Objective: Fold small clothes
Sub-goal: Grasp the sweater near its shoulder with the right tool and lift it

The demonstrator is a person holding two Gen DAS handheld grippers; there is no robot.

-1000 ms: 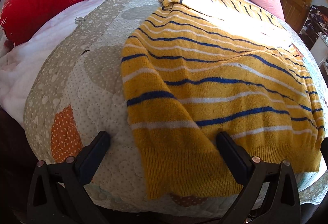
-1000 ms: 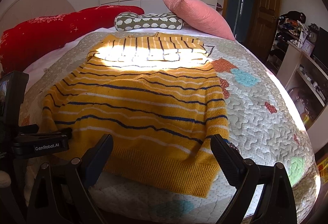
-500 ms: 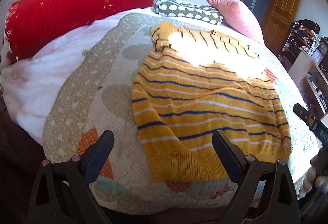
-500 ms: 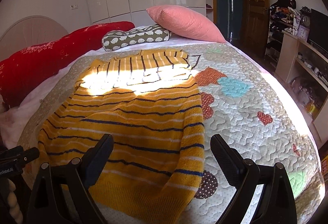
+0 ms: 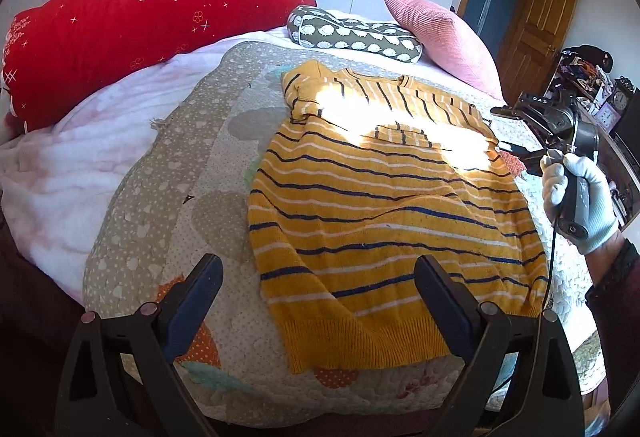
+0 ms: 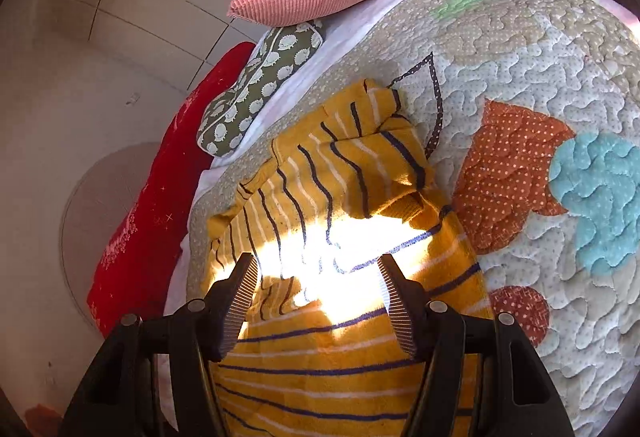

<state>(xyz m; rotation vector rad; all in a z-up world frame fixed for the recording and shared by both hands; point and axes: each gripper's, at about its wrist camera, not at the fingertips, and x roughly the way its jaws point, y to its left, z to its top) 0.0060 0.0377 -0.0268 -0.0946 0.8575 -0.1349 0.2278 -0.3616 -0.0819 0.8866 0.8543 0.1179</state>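
Since a second ago the right gripper (image 6: 316,297) has swung from the hem end of the yellow striped sweater (image 5: 384,205) along its right side to the shoulder end, rolling as it went, and its fingers (image 6: 240,301) have just been closing partway with nothing pinched between them yet; the left gripper (image 5: 316,301) has lifted a little and hangs released over the hem. On the quilted bed (image 5: 168,173) the sweater lies flat, its long axis running straight away from the left fingers (image 5: 440,301), hem nearest, collar far; its folded sleeve (image 6: 372,173) lies just ahead of the right fingers, slightly to their right. By my judgement the right hand (image 5: 580,205) is the nearer to that sleeve, so the coming grasp falls to it.
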